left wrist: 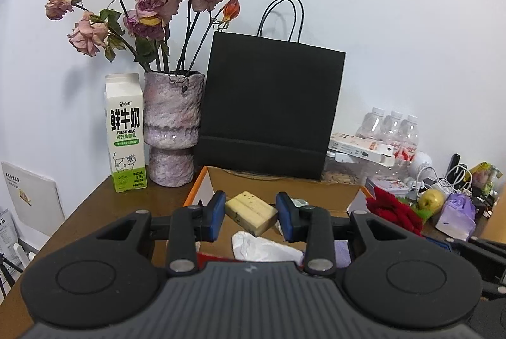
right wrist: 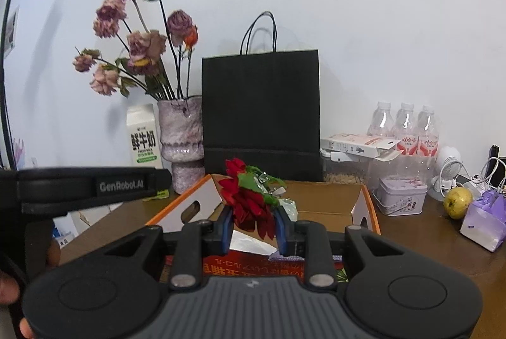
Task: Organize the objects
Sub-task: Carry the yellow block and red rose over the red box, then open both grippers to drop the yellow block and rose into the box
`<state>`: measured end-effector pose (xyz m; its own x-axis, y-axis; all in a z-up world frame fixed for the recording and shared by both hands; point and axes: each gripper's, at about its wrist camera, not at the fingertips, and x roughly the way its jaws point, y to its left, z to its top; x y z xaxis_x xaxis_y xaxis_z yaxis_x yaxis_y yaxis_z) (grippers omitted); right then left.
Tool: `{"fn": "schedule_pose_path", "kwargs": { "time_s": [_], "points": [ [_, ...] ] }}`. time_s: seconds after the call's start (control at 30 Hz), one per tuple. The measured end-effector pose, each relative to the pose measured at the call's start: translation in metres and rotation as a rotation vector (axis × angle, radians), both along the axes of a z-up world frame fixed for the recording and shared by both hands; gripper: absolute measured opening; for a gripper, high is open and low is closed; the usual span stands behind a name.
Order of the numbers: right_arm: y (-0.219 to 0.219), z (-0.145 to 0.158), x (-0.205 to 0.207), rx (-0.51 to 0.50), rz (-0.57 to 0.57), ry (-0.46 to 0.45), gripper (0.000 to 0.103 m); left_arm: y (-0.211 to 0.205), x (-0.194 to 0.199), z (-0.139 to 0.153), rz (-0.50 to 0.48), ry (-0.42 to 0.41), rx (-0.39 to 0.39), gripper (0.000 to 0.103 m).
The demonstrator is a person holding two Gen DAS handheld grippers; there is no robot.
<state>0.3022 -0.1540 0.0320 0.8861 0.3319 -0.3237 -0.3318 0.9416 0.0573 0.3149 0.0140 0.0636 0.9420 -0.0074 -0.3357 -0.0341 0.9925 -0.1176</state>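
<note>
The far black bag [left wrist: 268, 105] looks like matt paper, and beside it the vase [left wrist: 172, 124] has a rough, mottled body with a glossy glazed band. The brown table [right wrist: 427, 231] looks like smooth wood with a soft sheen; the open box [right wrist: 329, 196] on it is plain matt cardboard. The bottles [right wrist: 404, 120] at far right are clear, shiny plastic.

wall [left wrist: 379, 7]: plain white, evenly lit | bench [left wrist: 95, 206]: brown wood, standing against the wall

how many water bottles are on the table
3, in a row at the back right against the wall: left bottle, middle bottle, right bottle, behind a white carton. More could be hidden behind clutter.
</note>
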Motion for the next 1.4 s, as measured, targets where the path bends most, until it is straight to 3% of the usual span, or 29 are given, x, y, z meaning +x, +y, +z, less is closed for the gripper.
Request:
{"fn": "schedule_pose_path", "kwargs": {
  "time_s": [0.63, 1.0, 1.27, 1.37, 1.4],
  "points": [
    [0.007, -0.004, 0.099, -0.102, -0.055, 0.163, 0.026, 0.006, 0.073, -0.006, -0.045, 0.035, 0.01, 0.036],
    [0.017, -0.021, 0.155, -0.197, -0.058, 0.275, 0.026, 0.008, 0.129, -0.033, -0.028, 0.142, 0.051, 0.036],
    [0.013, -0.037, 0.175, -0.187, -0.07, 0.337, 0.027, 0.01, 0.148, -0.049, -0.025, 0.204, 0.063, 0.036],
    [0.01, -0.043, 0.177, -0.177, -0.08, 0.357, 0.037, 0.009, 0.148, -0.049, -0.031, 0.198, 0.068, 0.053],
    [0.009, -0.044, 0.177, -0.17, -0.085, 0.358, 0.048, 0.009, 0.147, -0.049, -0.032, 0.193, 0.068, 0.067]
  ]
}}
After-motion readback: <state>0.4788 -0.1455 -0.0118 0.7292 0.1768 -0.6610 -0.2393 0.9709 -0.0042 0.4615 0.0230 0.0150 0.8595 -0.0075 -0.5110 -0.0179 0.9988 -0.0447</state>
